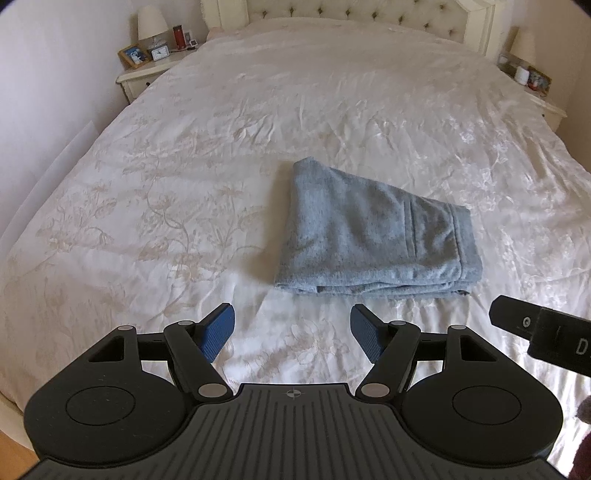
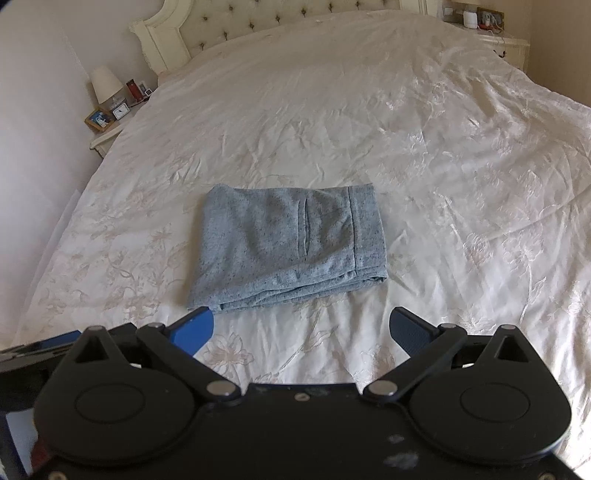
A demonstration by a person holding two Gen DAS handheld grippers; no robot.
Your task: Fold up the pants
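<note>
Grey-blue pants [image 1: 373, 236] lie folded into a compact stack on the white bedspread [image 1: 221, 155]; they also show in the right wrist view [image 2: 288, 247], with the layered edges facing me. My left gripper [image 1: 291, 334] is open and empty, just short of the stack's near edge. My right gripper [image 2: 301, 332] is open and empty, also just short of the near edge. Part of the right gripper's body [image 1: 543, 332] shows at the right of the left wrist view.
A tufted headboard [image 1: 351, 11] stands at the far end of the bed. A nightstand [image 1: 147, 70] on the left holds a lamp, a clock and a photo frame. Another nightstand [image 1: 532, 85] with small items stands on the right. A wall runs along the left.
</note>
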